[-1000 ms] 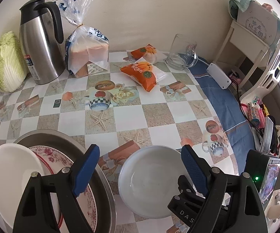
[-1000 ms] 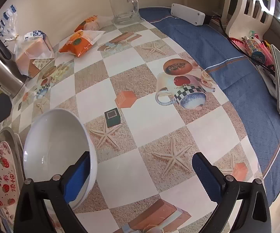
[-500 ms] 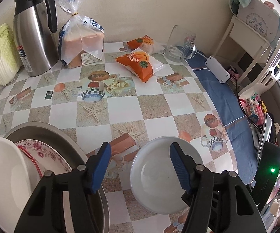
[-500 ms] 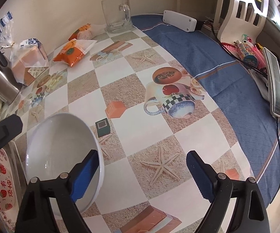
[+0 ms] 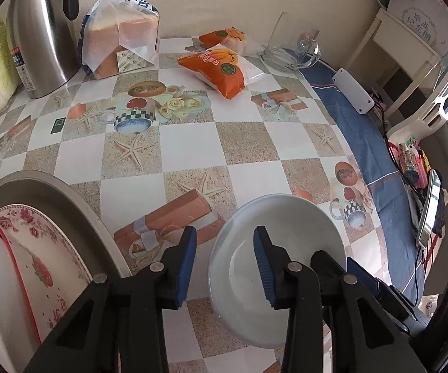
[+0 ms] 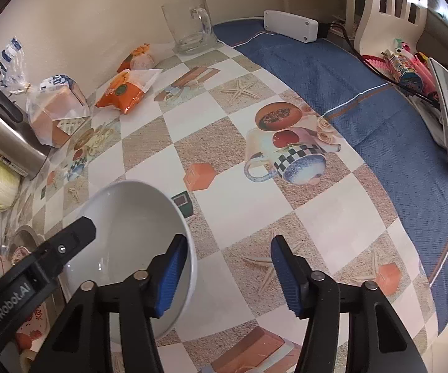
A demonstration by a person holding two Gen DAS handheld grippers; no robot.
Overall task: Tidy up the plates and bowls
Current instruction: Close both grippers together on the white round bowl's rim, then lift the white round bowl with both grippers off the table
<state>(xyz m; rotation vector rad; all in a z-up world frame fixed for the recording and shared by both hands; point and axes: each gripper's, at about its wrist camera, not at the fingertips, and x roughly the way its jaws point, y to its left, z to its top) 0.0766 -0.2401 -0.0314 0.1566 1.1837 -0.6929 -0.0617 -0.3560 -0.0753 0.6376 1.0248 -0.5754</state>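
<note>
Closest to me, my left gripper (image 5: pixel 224 264) hangs over the near left rim of the white bowl (image 5: pixel 298 227); its jaws are closing, one pad outside the rim and one inside, and I see no pad pressing on the bowl yet. My right gripper (image 6: pixel 228 273) is at the bowl's other side, one blue pad just inside the rim and one out over bare tablecloth; those jaws are closing too, with a gap to the rim on the outer side. The bowl sits on the checked tablecloth (image 5: pixel 249 146) near the front edge. Just left of it is the metal basin (image 5: pixel 68 199) with a flowered plate (image 5: pixel 37 248) leaning inside. Past the bowl the cloth is open for a good way. Far back by the wall stand the steel kettle (image 5: pixel 40 37), the bread bag (image 5: pixel 121 37), the orange snack packs (image 5: pixel 221 65) and the glass mug (image 5: pixel 289 46). On the right a blue cloth (image 6: pixel 363 99) runs to the table edge.
</note>
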